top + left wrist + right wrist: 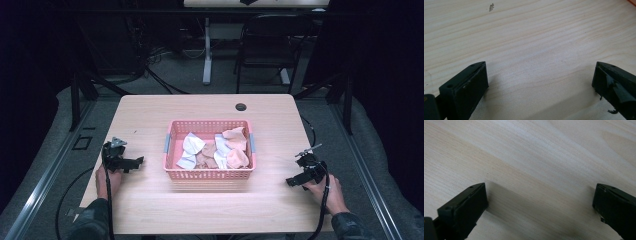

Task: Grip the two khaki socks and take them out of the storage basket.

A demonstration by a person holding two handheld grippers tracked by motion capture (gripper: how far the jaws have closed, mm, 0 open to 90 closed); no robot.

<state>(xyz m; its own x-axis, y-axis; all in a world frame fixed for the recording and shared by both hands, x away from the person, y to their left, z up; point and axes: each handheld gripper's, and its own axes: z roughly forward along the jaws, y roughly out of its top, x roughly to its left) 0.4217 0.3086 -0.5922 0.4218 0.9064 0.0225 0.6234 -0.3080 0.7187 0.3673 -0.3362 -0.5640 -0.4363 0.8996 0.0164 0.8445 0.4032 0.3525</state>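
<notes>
Both hands are resting low on the table (150, 205), one on each side of the pink basket (209, 174): the left gripper (136, 161) sits well off to the basket's left and the right gripper (292, 182) well off to its right, both pointing in toward it. Each has its jaws spread wide with nothing but bare wood between them. The basket's sitting mid-table with a jumble of white, peach and tan cloths (216, 150) piled inside.

My high view looks forward and down over the whole table (150, 210), my two gripper views sit close above bare wood, facing down, each sharing that tabletop
</notes>
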